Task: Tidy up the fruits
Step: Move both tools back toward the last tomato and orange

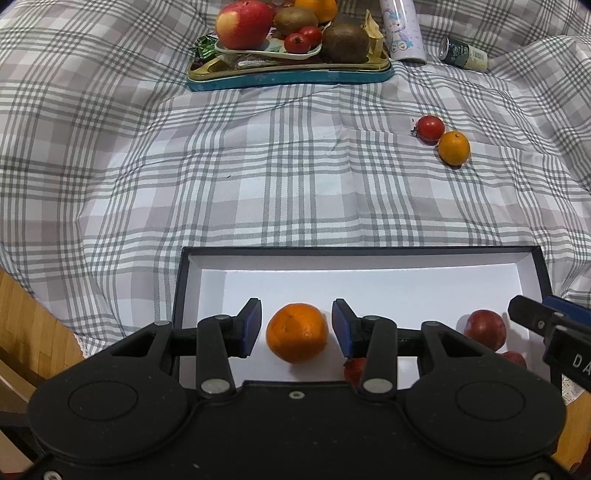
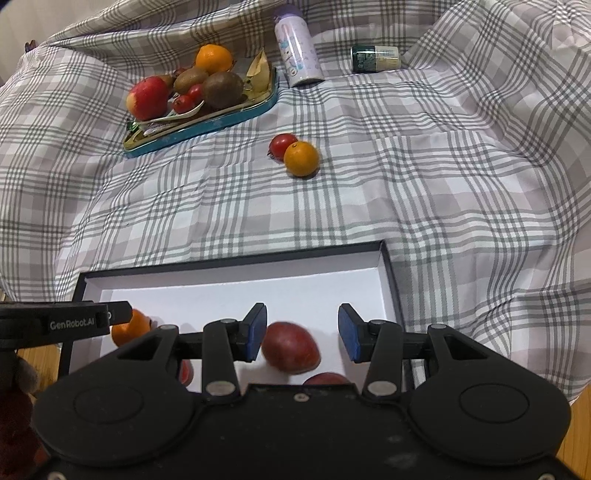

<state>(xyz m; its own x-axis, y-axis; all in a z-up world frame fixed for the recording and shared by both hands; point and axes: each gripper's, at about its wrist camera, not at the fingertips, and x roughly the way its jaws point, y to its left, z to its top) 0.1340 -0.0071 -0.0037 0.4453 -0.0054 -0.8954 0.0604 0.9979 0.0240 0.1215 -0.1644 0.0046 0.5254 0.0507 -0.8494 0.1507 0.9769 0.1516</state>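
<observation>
A black box with a white inside (image 1: 369,275) (image 2: 236,284) lies near me on the plaid cloth. My left gripper (image 1: 296,328) is open above it, its pads either side of an orange mandarin (image 1: 297,332) resting on the box floor. My right gripper (image 2: 302,330) is open over a dark red fruit (image 2: 290,346) in the box; the fruit lies near the left pad. More red fruit (image 2: 327,378) lies partly hidden under it. A small red fruit (image 1: 429,128) and a small orange (image 1: 454,147) lie loose on the cloth.
A teal tin tray (image 1: 288,75) (image 2: 207,123) at the back holds an apple (image 1: 243,24), kiwis, small red fruits and an orange. A white-purple can (image 2: 297,48) and a green bottle (image 2: 375,57) lie behind. Wooden floor shows at the lower corners.
</observation>
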